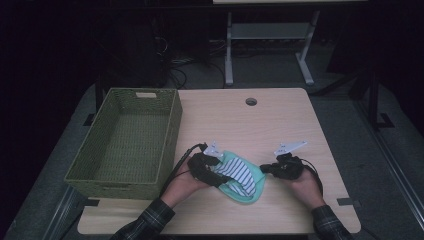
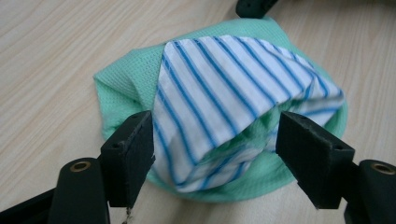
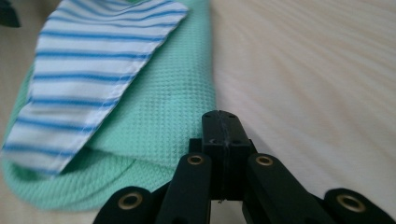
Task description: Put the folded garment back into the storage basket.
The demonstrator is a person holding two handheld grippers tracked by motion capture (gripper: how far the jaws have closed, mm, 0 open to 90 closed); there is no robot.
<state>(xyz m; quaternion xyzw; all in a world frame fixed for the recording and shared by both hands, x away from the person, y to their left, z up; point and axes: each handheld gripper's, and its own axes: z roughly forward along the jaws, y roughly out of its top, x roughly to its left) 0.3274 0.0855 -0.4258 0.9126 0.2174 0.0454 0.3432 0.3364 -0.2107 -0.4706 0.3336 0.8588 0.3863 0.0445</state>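
Jaws of left hand-held gripper (image 2: 215,154) spread around striped cloth (image 2: 233,98); right hand-held gripper (image 3: 219,135) clenched beside it.

Both sleeves (image 1: 150,220) are dark plaid. Each black gripper, left (image 1: 222,172) and right (image 1: 266,168), carries a pale three-cornered plate (image 1: 291,147) at 12 o'clock, brass-ringed pivot screws (image 3: 194,160) and a black cable (image 1: 181,161).

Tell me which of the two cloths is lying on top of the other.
The blue-and-white striped cloth is on top. It lies folded over the plain green cloth, whose edge sticks out around it on the table.
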